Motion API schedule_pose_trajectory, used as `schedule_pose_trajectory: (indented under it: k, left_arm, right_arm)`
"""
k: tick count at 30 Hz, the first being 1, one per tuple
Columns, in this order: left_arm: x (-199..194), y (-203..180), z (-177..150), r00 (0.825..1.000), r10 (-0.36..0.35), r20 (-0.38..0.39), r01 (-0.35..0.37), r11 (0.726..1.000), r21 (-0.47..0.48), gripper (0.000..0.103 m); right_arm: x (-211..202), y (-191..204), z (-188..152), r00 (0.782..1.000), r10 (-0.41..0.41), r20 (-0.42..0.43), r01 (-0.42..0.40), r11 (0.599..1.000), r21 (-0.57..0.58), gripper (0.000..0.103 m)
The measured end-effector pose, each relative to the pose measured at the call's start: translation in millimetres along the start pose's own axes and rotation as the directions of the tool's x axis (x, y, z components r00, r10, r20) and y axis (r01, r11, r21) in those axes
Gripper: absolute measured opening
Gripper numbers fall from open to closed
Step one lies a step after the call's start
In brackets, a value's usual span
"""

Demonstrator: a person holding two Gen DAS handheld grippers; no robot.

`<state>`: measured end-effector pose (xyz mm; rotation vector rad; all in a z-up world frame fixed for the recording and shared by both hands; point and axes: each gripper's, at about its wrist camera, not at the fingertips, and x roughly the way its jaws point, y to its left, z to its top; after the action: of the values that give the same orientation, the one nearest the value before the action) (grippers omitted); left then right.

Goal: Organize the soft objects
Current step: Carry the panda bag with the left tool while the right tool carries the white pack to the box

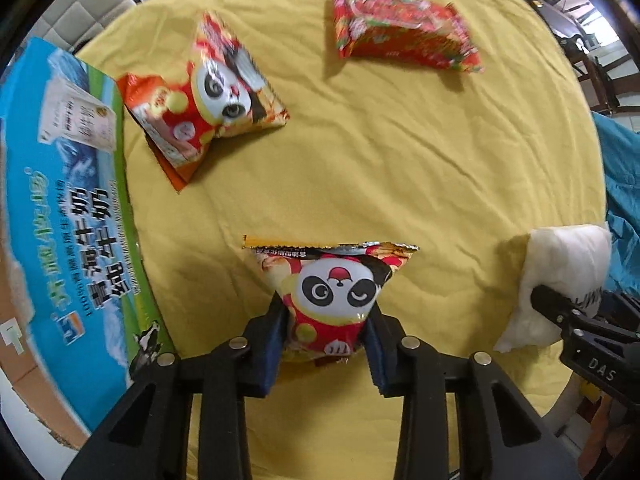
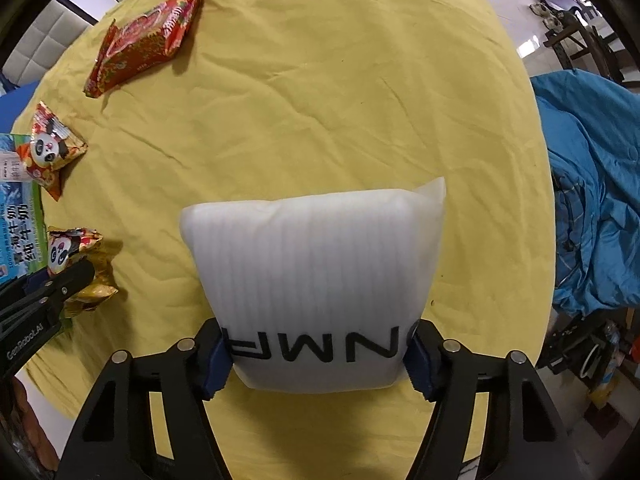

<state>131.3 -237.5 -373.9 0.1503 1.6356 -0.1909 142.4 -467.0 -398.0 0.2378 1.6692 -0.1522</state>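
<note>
My left gripper [image 1: 326, 344] is shut on a panda snack bag [image 1: 336, 292] above the yellow tablecloth [image 1: 400, 168]; that bag also shows in the right wrist view [image 2: 68, 252]. My right gripper [image 2: 316, 350] is shut on a white foam pouch [image 2: 316, 264] with black letters, also seen at the right in the left wrist view [image 1: 560, 276]. A second panda snack bag [image 1: 208, 104] lies at the left by the box. A red snack bag [image 1: 404, 28] lies at the far side.
A blue milk carton box [image 1: 68, 216] stands along the table's left edge. A blue cloth [image 2: 592, 208] is heaped off the table's right edge. Chairs and furniture [image 2: 580, 40] stand beyond the far right.
</note>
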Motion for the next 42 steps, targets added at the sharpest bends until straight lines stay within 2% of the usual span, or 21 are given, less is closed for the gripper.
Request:
schedule_pose_trajectory:
  k: [3,13,15,17,20,24,27,33,39,42]
  left_arm:
    - [-8,-2,-7,1.0,-0.013,0.008,0.013,0.999,0.037,0.03]
    - [-36,26,-28,0.996,-0.069,0.049,0.071,0.997,-0.038,0.027]
    - [-45,43,-15,0.995,-0.079,0.06,0.082,0.996,-0.042,0.027]
    - [-60,55,-8,0.993,-0.088,0.077,0.092,0.995,-0.042,0.027]
    - [-90,61,-15,0.987,-0.109,0.12,0.115,0.992,-0.049,0.027]
    - [-141,80,-25,0.97,-0.142,0.198,0.157,0.986,-0.063,0.027]
    - [-177,99,-34,0.957,-0.151,0.249,0.175,0.982,-0.075,0.027]
    - [-216,156,-45,0.934,-0.152,0.322,0.201,0.972,-0.125,0.027]
    - [-216,240,-58,0.936,-0.088,0.34,0.163,0.966,-0.2,0.027]
    - [-207,282,-61,0.943,-0.061,0.327,0.148,0.957,-0.248,0.027]
  right_arm:
    - [-6,7,-8,1.0,0.018,0.009,-0.018,1.0,0.005,0.071]
    - [-46,26,-27,0.995,0.076,0.071,-0.076,0.997,-0.004,0.07]
    - [-55,28,-30,0.992,0.089,0.085,-0.089,0.996,-0.005,0.07]
    - [-62,28,-29,0.99,0.105,0.097,-0.104,0.994,-0.011,0.07]
    - [-80,32,-33,0.983,0.135,0.125,-0.132,0.991,-0.033,0.07]
    - [-114,54,-39,0.969,0.18,0.168,-0.17,0.983,-0.071,0.07]
    - [-142,81,-45,0.954,0.218,0.204,-0.198,0.974,-0.11,0.07]
    - [-186,156,-65,0.926,0.298,0.231,-0.251,0.944,-0.212,0.07]
    - [-198,255,-80,0.919,0.335,0.209,-0.267,0.917,-0.298,0.07]
    - [-188,308,-85,0.928,0.322,0.187,-0.251,0.912,-0.325,0.07]
